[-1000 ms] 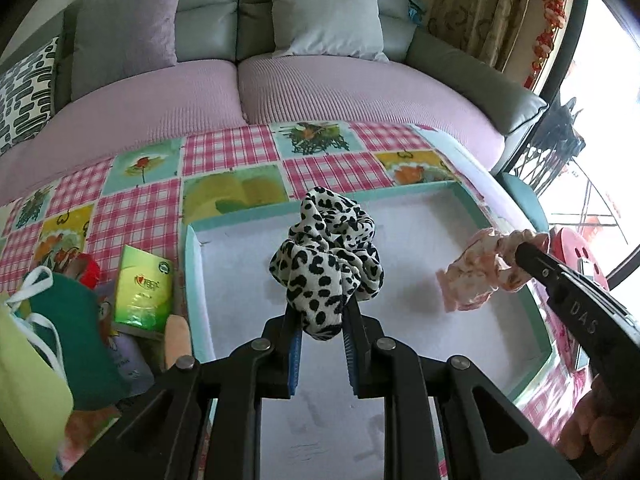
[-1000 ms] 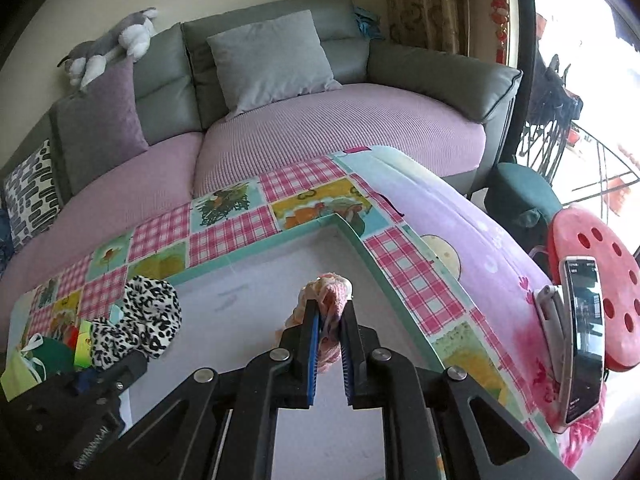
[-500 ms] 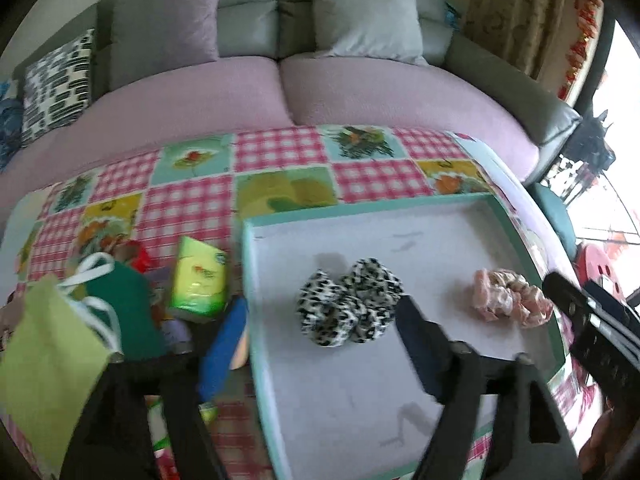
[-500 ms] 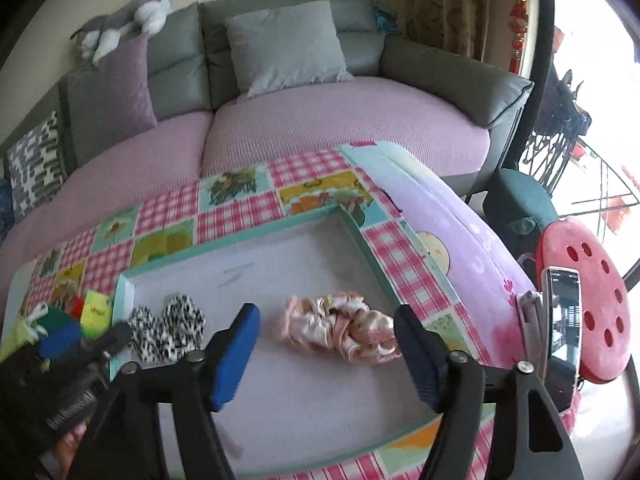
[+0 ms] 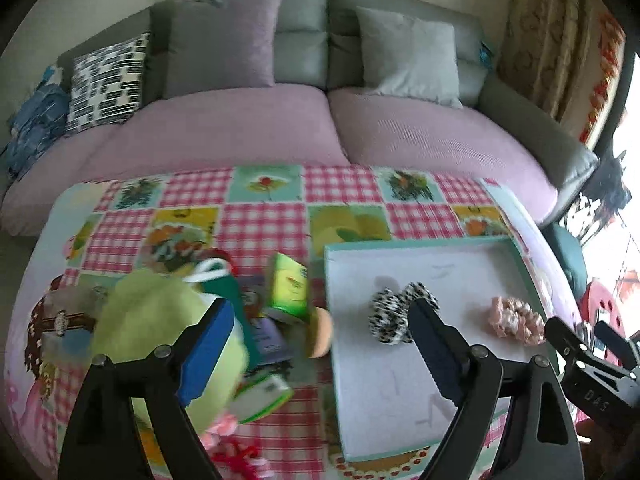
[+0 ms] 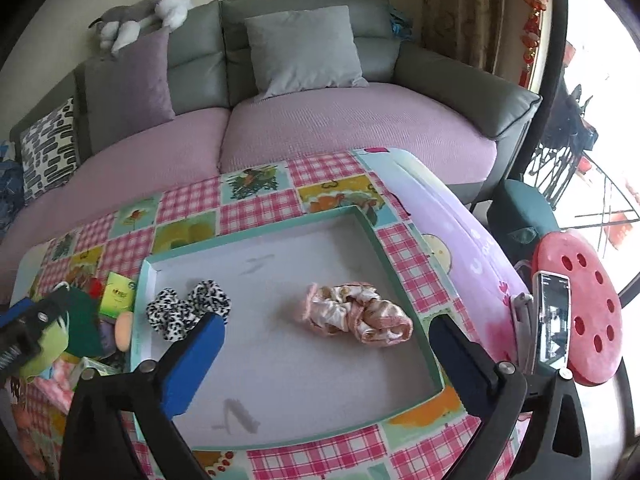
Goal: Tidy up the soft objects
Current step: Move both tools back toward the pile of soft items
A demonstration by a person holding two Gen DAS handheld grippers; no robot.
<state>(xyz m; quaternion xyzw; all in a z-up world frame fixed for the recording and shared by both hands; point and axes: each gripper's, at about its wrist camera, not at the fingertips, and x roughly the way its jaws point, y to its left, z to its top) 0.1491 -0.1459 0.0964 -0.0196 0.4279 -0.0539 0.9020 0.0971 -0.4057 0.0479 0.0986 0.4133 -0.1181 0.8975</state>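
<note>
The only writing I can read is "DAS" on the right gripper's black body. The tray has a teal rim and a pale floor. Inside it, near its left wall, lies the black-and-white spotted scrunchie; the pink scrunchie lies crumpled near its right wall. Both grippers, the left gripper too, have just been opening and grip nothing.
</note>
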